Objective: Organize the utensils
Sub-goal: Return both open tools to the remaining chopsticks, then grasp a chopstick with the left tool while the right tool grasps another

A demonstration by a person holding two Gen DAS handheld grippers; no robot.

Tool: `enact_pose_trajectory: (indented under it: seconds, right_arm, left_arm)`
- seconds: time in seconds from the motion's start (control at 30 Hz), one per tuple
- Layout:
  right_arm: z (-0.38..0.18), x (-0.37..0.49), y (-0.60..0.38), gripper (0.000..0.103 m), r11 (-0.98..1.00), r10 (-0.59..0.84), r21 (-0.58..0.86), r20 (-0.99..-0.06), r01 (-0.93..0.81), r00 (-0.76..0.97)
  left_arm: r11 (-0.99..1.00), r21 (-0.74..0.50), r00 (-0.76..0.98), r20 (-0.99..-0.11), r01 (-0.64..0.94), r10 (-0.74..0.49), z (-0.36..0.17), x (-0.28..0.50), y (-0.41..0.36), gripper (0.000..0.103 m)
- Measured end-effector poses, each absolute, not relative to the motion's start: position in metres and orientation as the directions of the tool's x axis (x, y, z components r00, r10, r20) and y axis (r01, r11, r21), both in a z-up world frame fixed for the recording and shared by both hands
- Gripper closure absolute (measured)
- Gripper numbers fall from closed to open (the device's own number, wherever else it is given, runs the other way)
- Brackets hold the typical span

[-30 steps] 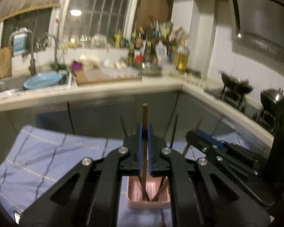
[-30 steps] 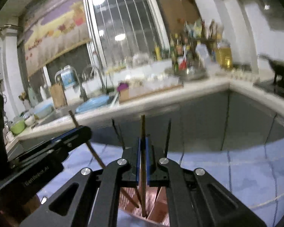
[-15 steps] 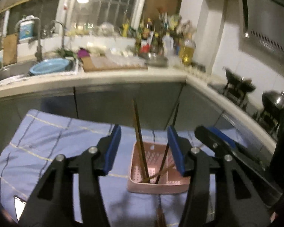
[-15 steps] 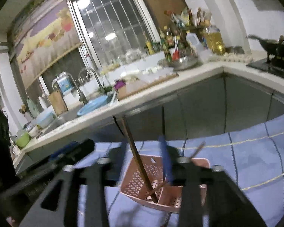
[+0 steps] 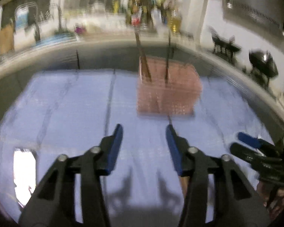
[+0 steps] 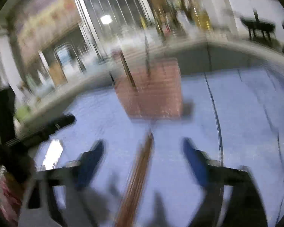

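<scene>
A pink perforated utensil basket [image 5: 167, 92] stands on the blue cloth [image 5: 66, 104] with several chopsticks [image 5: 143, 60] upright in it; it also shows in the right wrist view [image 6: 153, 92]. My left gripper [image 5: 143, 141] is open and empty, low over the cloth in front of the basket. My right gripper [image 6: 143, 155] is open, with brown chopsticks [image 6: 140, 172] lying on the cloth between its fingers. Its tip [image 5: 248, 140] shows at the right of the left wrist view. Both views are blurred.
A kitchen counter [image 5: 104, 39] with a sink, bottles and a stove with pots [image 5: 263, 66] runs behind the cloth. A bright white patch [image 5: 24, 168] lies on the cloth at the left. The left gripper's body [image 6: 47, 126] shows at the left of the right wrist view.
Both grippers opened, releasing their chopsticks into the basket, then pulled back and down toward the cloth. The basket now stands farther ahead in both views.
</scene>
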State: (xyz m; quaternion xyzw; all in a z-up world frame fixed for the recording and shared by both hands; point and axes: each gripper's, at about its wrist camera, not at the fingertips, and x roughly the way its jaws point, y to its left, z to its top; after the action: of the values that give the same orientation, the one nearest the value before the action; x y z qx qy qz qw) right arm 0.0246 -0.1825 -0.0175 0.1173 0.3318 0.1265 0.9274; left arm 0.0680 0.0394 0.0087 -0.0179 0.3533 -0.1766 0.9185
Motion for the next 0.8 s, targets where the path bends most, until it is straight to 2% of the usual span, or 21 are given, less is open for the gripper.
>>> enact_pose_trajectory:
  seconds: [0.03,0.07,0.1,0.37,0.5,0.8]
  right_arm:
    - [-0.033,0.024,-0.18,0.058,0.94,0.319,0.304,-0.629,-0.153,0.709]
    - [-0.046,0.023,-0.177,0.065,0.937,0.329,0.314,-0.659,-0.151,0.677]
    - [-0.058,0.021,-0.174,0.068,0.935,0.339,0.322,-0.682,-0.15,0.648]
    - [-0.081,0.01,-0.133,0.069,0.943,0.332,0.235,-0.735,-0.237,0.591]
    - [-0.089,0.007,-0.135,0.07,0.968,0.243,0.146,-0.74,-0.203,0.627]
    - [-0.084,0.004,-0.167,0.07,0.962,0.263,0.244,-0.708,-0.122,0.655]
  left_arm:
    - [0.928,-0.174,0.648,-0.673,0.33,-0.357,-0.006,0.065,0.036,0.07]
    - [0.919,-0.19,0.61,-0.698,0.346,-0.374,-0.021,0.061,0.032,0.074]
    - [0.911,-0.203,0.574,-0.722,0.358,-0.386,-0.036,0.055,0.027,0.075]
    - [0.892,-0.211,0.494,-0.77,0.4,-0.404,-0.07,0.031,0.002,0.077]
    - [0.889,-0.21,0.481,-0.779,0.406,-0.403,-0.072,0.03,-0.004,0.077]
    - [0.884,-0.17,0.467,-0.797,0.435,-0.383,-0.079,0.028,-0.028,0.077]
